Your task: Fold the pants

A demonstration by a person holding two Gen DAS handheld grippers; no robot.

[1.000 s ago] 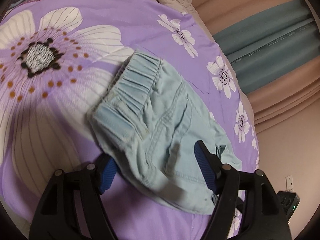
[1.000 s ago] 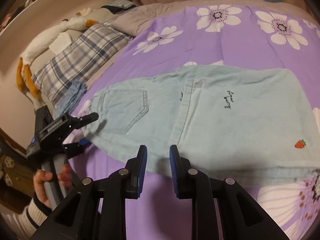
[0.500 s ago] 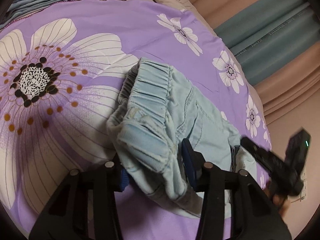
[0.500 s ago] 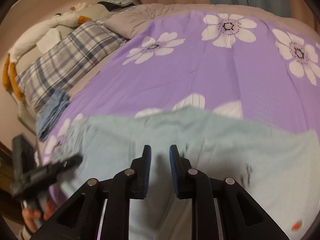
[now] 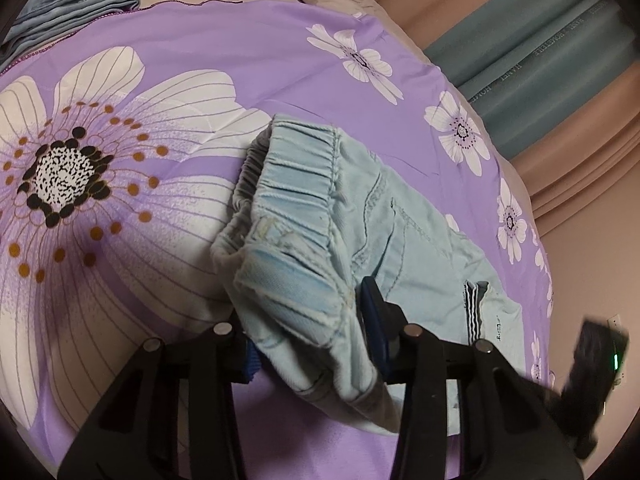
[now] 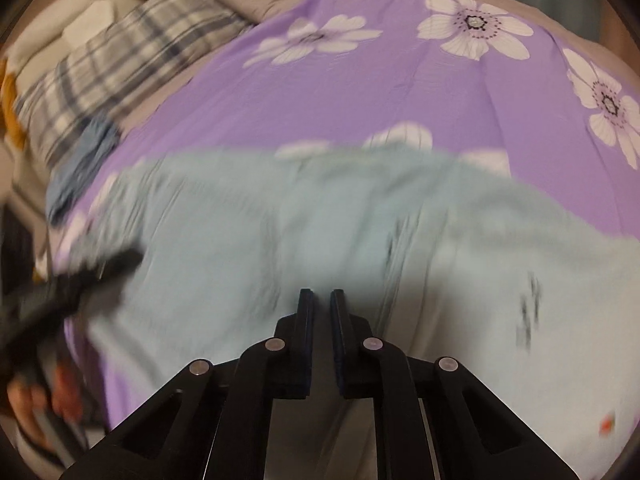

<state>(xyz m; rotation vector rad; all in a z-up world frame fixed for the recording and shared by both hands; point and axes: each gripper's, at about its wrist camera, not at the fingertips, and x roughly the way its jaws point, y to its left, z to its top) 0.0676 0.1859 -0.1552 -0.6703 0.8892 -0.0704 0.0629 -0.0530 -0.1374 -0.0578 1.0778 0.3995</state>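
Light blue pants (image 5: 384,216) lie on a purple flowered bedspread (image 5: 240,60). My left gripper (image 5: 308,320) is shut on the gathered elastic waistband, which bunches up between its blue pads; the left pad is mostly hidden under the cloth. In the right wrist view the pants (image 6: 280,220) spread wide and blurred across the bed. My right gripper (image 6: 320,294) hovers over their middle with jaws closing to a thin slit, and I see no cloth pinched in it. It shows as a dark blur (image 5: 596,364) at the left view's lower right edge.
Folded blue jeans (image 5: 76,4) and a plaid pillow (image 6: 120,56) lie at the head of the bed. Teal and beige curtains (image 5: 560,40) hang beyond the far edge. A person's hand (image 6: 24,396) holds the left gripper (image 6: 92,276) at the bed's left edge.
My left gripper closed on the waistband and lifted it into a bunch. My right gripper moved from the bed's near edge to over the pants, and its jaws narrowed.
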